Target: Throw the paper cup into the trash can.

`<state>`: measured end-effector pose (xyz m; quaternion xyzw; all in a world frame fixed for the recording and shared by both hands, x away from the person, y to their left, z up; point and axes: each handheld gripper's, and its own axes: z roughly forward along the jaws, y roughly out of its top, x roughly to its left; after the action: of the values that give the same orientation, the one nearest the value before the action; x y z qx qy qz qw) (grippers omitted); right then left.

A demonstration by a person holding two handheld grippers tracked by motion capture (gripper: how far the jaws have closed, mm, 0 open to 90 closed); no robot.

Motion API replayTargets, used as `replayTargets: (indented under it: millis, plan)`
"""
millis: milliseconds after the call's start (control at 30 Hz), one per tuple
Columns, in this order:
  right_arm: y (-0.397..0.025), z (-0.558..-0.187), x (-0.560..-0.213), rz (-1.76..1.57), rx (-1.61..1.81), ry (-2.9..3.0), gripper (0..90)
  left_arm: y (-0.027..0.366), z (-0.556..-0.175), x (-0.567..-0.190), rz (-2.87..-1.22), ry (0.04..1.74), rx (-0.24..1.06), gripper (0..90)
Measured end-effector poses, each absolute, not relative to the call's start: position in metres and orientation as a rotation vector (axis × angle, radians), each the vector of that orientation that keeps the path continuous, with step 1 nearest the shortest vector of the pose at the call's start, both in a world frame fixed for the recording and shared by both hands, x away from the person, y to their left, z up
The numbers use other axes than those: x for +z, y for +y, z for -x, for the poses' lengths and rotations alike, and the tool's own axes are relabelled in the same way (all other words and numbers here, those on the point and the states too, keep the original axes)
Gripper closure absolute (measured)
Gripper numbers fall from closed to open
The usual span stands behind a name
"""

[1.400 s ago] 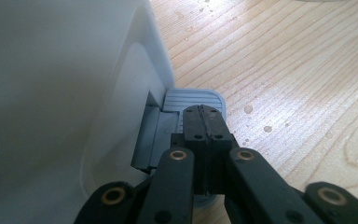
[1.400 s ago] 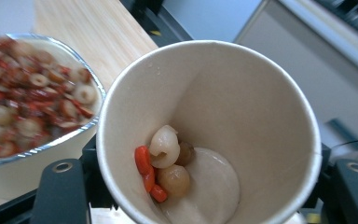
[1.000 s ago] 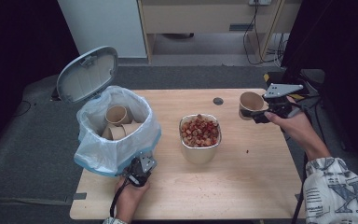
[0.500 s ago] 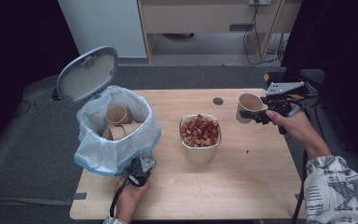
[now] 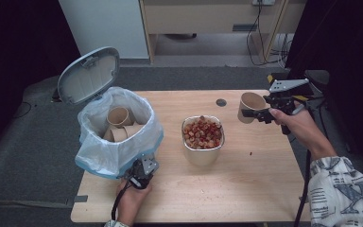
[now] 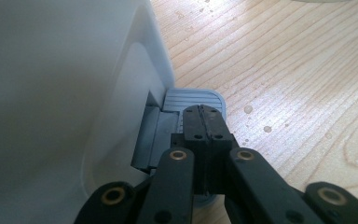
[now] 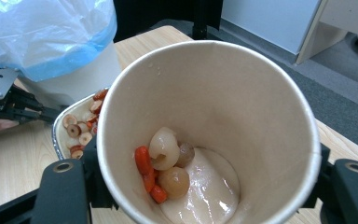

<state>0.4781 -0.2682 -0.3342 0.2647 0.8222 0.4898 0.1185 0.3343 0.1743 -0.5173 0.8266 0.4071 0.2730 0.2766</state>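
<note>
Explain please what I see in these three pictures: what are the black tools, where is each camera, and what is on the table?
A person sits at a wooden table and holds a hand tool with two black jaws in each hand. One camera looks down from above; one rides on each tool.

The right gripper clamps a paper cup with leftover fruit pieces and liquid inside. The left gripper, jaws closed, presses on the grey pedal of a small bin, whose lid stands open. The bin, lined with a plastic bag, has used cups inside. In the middle stands a metal container of fruit scraps.
</note>
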Motion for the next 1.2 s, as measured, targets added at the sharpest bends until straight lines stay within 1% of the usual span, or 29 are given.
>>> replayTargets:
  millis: [800,1100,1200]
  plan:
    - [-0.232,-0.477,-0.309,-0.771,1.446,2.407,30.2,0.174,-0.334,-0.518,-2.215,1.093,0.733,89.2]
    - [-0.209,-0.475,-0.299,-0.773,1.442,2.412,30.0,0.173,-0.334,-0.518,-2.210,1.095,0.733,89.3]
    - [-0.194,-0.472,-0.292,-0.760,1.431,2.424,29.7,0.173,-0.334,-0.518,-2.211,1.095,0.734,89.3]
